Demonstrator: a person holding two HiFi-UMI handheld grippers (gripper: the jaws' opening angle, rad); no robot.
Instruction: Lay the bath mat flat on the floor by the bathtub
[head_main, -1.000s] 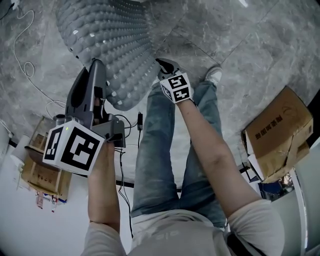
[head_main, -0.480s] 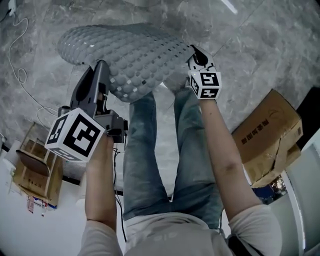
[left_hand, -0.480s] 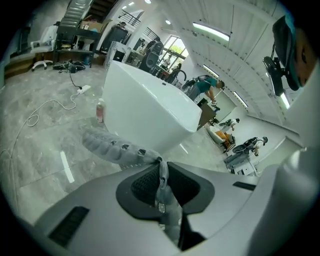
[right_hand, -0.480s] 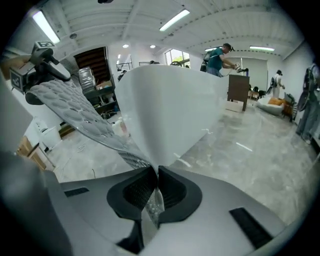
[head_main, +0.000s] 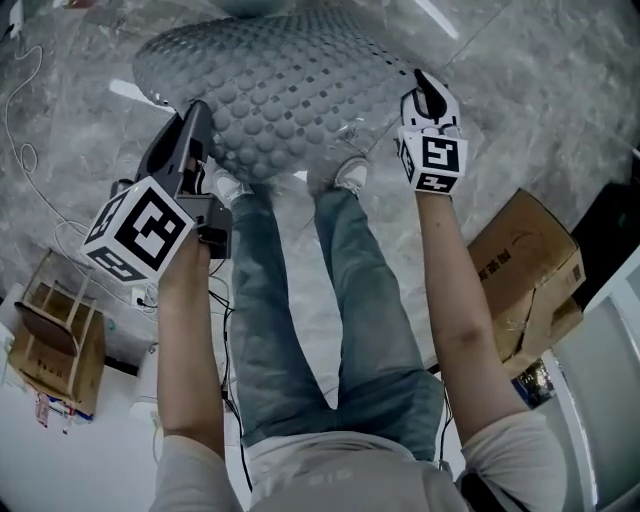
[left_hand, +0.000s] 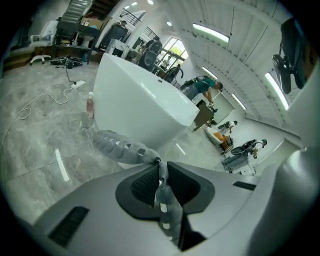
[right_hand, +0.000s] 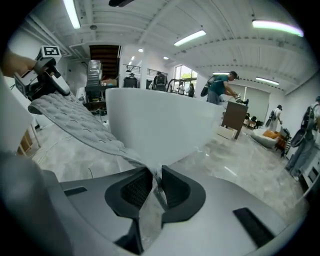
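Both our arms reach forward and down. Our left hand-held gripper (head_main: 195, 112) pinches the bath mat (head_main: 290, 90) by its edge. Our right hand-held gripper (head_main: 426, 86) has just been opening its jaws slightly, the mat's edge pinched between them.

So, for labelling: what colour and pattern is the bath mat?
The bath mat is grey with rows of round bumps; clearest in head view.

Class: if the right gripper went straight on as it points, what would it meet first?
Probably the white bathtub dead ahead; depth is unclear. The right gripper pinches the bath mat, its jaws having just opened slightly.
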